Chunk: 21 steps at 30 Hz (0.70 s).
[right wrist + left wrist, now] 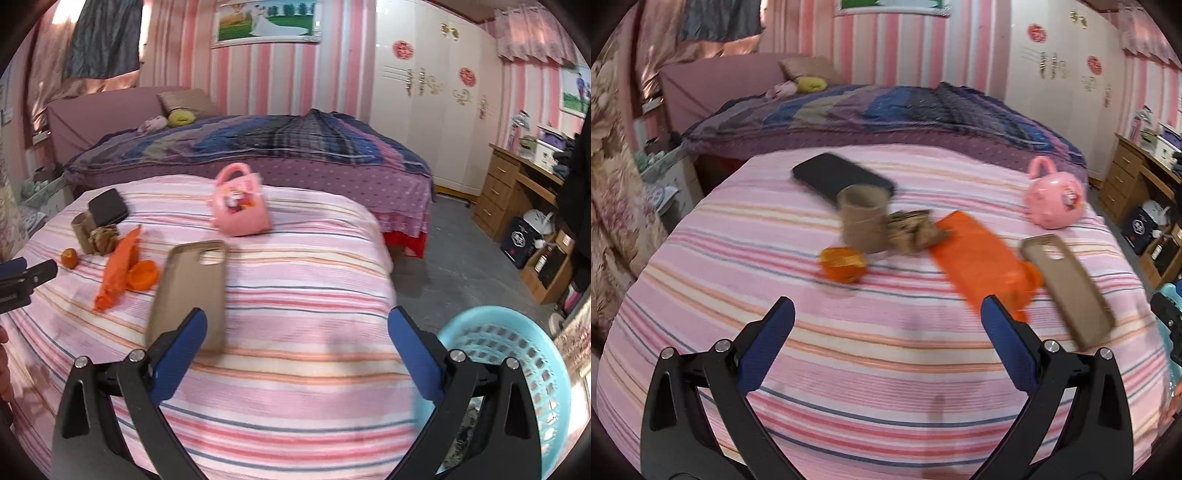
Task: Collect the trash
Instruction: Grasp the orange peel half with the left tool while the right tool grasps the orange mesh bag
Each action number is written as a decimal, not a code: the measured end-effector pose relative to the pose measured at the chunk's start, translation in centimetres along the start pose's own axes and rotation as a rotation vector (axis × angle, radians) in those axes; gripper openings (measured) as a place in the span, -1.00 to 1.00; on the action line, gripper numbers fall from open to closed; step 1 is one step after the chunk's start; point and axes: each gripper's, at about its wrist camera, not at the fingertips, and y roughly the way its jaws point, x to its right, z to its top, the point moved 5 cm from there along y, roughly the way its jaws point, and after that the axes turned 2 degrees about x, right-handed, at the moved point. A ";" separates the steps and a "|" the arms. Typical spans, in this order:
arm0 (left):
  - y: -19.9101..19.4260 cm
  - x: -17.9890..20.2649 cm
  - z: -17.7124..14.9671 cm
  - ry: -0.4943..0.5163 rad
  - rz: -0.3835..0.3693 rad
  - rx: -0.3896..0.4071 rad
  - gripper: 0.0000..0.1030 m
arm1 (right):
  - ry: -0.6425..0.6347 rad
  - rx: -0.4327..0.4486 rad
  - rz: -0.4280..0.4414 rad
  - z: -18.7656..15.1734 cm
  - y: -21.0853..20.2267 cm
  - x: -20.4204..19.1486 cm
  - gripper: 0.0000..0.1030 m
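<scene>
So your trash is all bunched up on the pink striped bed point(886, 350), and the cardboard tube point(864, 221) makes a handy landmark. It stands upright, brown, open end up. Touching its right side is a crumpled brown paper wad point(912, 232). Just in front of the tube and a bit left sits an orange peel point(844, 264), bright orange and cupped. Right of the wad lies an orange plastic bag point(975, 266), flat and wrinkly, with a small round orange bit at its far right end. Behind the tube, touching or nearly so, is a black phone point(842, 177). Further right past the bag there's a tan phone case point(1067, 288) lying flat, and well off to the tube's right, a pink toy handbag point(1054, 199). The left view is a bit motion-blurred, so fine detail is fuzzy.

Your left hand-held gripper point(886, 317) hangs above the bedspread, in front of the tube, fingers spread wide with nothing between them. Your right hand-held gripper point(297, 325) is also spread wide and empty, over the bed with its left fingertip overlapping the phone case's near end in view; can't tell if it touches. A light blue basket point(517, 343) sits off the bed, far right of the tube.
</scene>
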 end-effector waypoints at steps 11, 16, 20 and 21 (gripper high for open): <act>4.1 -4.6 0.0 -0.071 0.049 -0.094 0.89 | -0.131 0.004 0.093 2.9 3.2 -7.9 0.87; 5.6 -5.9 0.4 -0.100 0.057 -0.122 0.88 | -0.141 -0.005 0.112 2.7 4.5 -9.4 0.87; 6.8 -6.3 1.5 -0.132 0.053 -0.121 0.85 | -0.122 -0.045 0.114 2.3 5.6 -8.9 0.87; 7.0 -6.2 1.7 -0.134 0.052 -0.116 0.85 | -0.120 -0.048 0.113 2.3 5.7 -8.8 0.87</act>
